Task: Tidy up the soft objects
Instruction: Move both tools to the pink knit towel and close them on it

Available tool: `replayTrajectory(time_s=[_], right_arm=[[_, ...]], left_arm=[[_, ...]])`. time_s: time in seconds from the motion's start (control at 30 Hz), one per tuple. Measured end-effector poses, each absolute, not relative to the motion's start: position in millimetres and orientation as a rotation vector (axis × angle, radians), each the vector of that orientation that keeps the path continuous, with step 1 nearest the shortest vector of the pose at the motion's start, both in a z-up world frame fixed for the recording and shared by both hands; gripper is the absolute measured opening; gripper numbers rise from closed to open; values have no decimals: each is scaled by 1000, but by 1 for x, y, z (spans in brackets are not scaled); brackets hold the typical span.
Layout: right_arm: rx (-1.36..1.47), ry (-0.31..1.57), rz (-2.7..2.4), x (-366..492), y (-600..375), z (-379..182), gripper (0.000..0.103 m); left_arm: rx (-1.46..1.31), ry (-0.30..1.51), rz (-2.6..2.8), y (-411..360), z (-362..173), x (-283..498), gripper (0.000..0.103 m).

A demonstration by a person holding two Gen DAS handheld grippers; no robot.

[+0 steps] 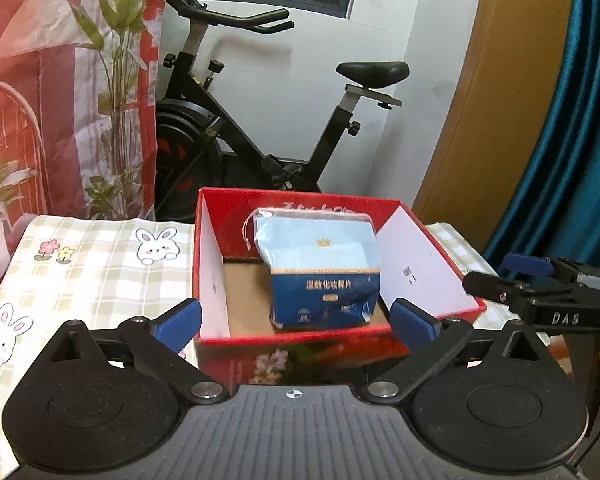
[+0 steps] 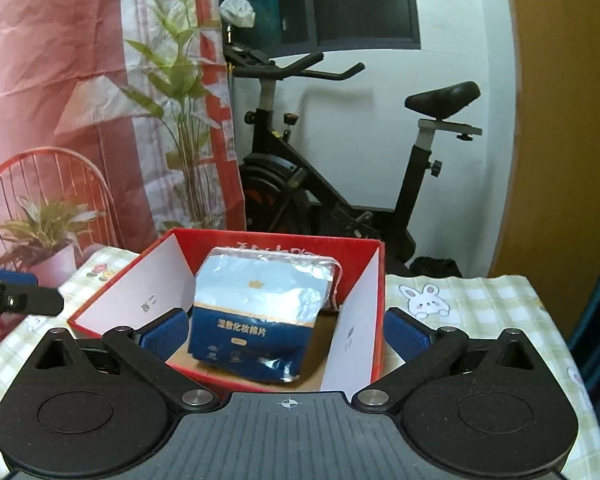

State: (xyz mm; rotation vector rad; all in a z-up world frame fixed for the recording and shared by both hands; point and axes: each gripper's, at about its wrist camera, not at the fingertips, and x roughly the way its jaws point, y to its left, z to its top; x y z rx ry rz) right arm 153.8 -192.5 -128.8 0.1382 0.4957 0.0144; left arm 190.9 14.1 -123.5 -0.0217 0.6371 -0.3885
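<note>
1. Your landmark is the red cardboard box (image 1: 300, 342), open-topped, sitting on the checked bunny tablecloth (image 1: 84, 268).
2. The task's thing, a blue pack of cotton pads (image 1: 324, 270), stands upright inside the box on its brown floor, between the two white inner flaps, with its drawstring top toward the far wall.
3. Your left gripper (image 1: 296, 322) hangs at the near side of the box, jaws spread wide and released, one blue pad off each near corner, nothing between them.
4. Your right gripper (image 2: 286, 334) is also at the near side of the box, jaws fully apart and empty; the pack sits beyond the pads, untouched.
5. From the left wrist view, your right gripper's fingers (image 1: 524, 266) show to the right of the box, over the cloth.
6. Behind the box stands a black exercise bike (image 1: 260, 120); left of the box, a potted plant (image 2: 48, 236) and a red wire chair (image 2: 52, 184).
</note>
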Motion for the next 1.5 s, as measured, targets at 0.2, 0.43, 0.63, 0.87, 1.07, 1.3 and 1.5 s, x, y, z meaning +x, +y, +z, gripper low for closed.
replayTrajectory(time_s=[0.2,0.43,0.63,0.87,1.07,1.3,1.5], right_arm=[[145,486,-26,138,-192,-134,103],[130,511,-51,118,-194,-153,103],[118,509,-54,97,-182,-175,103],[152,575,-8,93,-178,-202,95],[201,603,-3,102,-183,-212,93],[243,647,40,119,-176,-226,87],[269,640,56,115,-173,-229,72]], left_arm=[[-30,652,-387,23,-132,177,103],[-68,691,-365,39,-151,167,103],[-82,739,-362,45,-171,161,102],[-108,746,-356,40,-185,163,85],[-115,797,-372,23,-204,167,85],[-148,787,-317,19,-219,162,61],[-174,772,-291,26,-220,153,28]])
